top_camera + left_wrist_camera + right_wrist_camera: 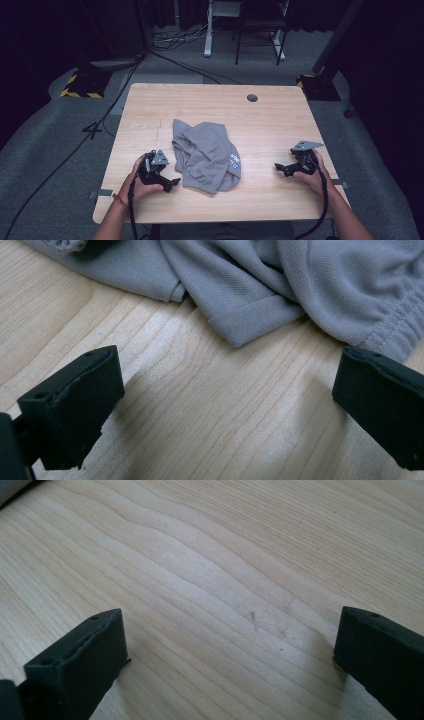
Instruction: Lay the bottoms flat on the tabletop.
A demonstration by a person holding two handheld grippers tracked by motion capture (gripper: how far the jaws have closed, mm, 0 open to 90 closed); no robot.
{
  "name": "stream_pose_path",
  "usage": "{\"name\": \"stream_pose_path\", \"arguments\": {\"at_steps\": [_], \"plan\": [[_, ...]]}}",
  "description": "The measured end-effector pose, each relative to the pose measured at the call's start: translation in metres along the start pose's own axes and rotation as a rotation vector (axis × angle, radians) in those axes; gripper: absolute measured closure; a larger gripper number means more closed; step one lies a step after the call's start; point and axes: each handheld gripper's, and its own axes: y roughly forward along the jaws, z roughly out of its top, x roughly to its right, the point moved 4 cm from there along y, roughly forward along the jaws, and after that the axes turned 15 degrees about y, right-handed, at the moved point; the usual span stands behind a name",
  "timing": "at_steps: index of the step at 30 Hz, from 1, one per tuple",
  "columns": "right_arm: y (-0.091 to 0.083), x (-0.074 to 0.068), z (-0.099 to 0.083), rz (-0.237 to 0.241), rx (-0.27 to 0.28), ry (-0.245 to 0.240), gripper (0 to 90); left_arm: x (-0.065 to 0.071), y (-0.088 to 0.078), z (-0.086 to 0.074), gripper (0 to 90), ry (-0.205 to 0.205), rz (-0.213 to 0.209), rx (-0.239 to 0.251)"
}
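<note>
Grey shorts [206,156] lie crumpled mid-worktop [270,130]. Left claw [170,183] just beside shorts' left edge, spread wide, nothing btwn jaws. Right claw [280,169] well apart to shorts' right, also spread, over bare wood.

A light wooden worktop [270,125] stands on a grey floor [45,150]. A crumpled grey cloth [207,155] lies near its middle.
</note>
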Motion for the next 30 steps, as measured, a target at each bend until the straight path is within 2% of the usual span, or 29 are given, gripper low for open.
{"name": "stream_pose_path", "arguments": {"at_steps": [11, 12, 13, 14, 15, 16, 17, 18, 19, 20, 21, 22, 23, 24, 25, 27, 28, 29, 30], "plan": [[0.002, 0.0, 0.003, -0.016, -0.004, 0.012, 0.7, 0.004, -0.003, -0.002, 0.6, -0.016, 0.015, 0.001], [0.002, -0.001, 0.004, -0.014, -0.009, 0.012, 2.9, 0.004, -0.003, -0.003, 0.7, -0.016, 0.017, 0.0], [0.004, -0.004, 0.007, 0.003, -0.002, 0.005, 12.6, 0.005, -0.004, -0.004, 0.7, -0.026, 0.019, 0.0], [0.004, -0.004, 0.007, 0.003, -0.002, 0.005, 12.6, 0.005, -0.005, -0.004, 0.7, -0.026, 0.021, -0.001], [0.001, -0.011, 0.01, 0.016, 0.014, -0.015, 24.9, 0.005, -0.005, -0.005, 0.7, -0.03, 0.026, -0.002], [0.001, -0.011, 0.01, 0.016, 0.014, -0.015, 24.9, 0.005, -0.005, -0.005, 0.7, -0.03, 0.026, -0.002], [-0.002, -0.017, 0.011, 0.042, 0.022, -0.022, 18.3, 0.005, -0.005, -0.005, 0.7, -0.031, 0.025, -0.003], [-0.009, -0.036, 0.016, 0.08, 0.052, -0.047, 20.1, 0.005, -0.005, -0.005, 0.6, -0.031, 0.025, -0.003], [-0.009, -0.036, 0.016, 0.08, 0.052, -0.047, 20.1, 0.005, -0.005, -0.005, 0.6, -0.03, 0.025, -0.002], [-0.013, -0.047, 0.019, 0.113, 0.067, -0.06, 21.1, 0.005, -0.005, -0.005, 0.6, -0.032, 0.025, -0.003], [-0.017, -0.072, 0.024, 0.159, 0.083, -0.119, 23.6, 0.005, -0.005, -0.005, 0.6, -0.032, 0.025, -0.003], [-0.017, -0.072, 0.024, 0.159, 0.083, -0.119, 23.6, 0.005, -0.005, -0.005, 0.6, -0.032, 0.025, -0.003], [-0.016, -0.098, 0.026, 0.202, 0.083, -0.184, 25.1, 0.006, -0.005, -0.005, 0.6, -0.033, 0.025, -0.004], [-0.014, -0.11, 0.026, 0.225, 0.074, -0.212, 26.5, 0.006, -0.005, -0.005, 0.6, -0.034, 0.026, -0.004], [-0.014, -0.11, 0.026, 0.225, 0.074, -0.212, 26.5, 0.006, -0.005, -0.005, 0.6, -0.034, 0.026, -0.004], [-0.009, -0.13, 0.024, 0.269, 0.053, -0.265, 29.3, 0.006, -0.005, -0.005, 0.6, -0.038, 0.027, -0.003], [-0.005, -0.146, 0.021, 0.318, 0.019, -0.307, 34.2, 0.006, -0.005, -0.005, 0.6, -0.037, 0.026, -0.003], [-0.003, -0.153, 0.02, 0.332, 0.015, -0.323, 34.3, 0.006, -0.005, -0.005, 0.6, -0.037, 0.026, -0.004], [-0.003, -0.153, 0.02, 0.332, 0.015, -0.323, 34.3, 0.006, -0.005, -0.005, 0.6, -0.037, 0.027, -0.004]]}}
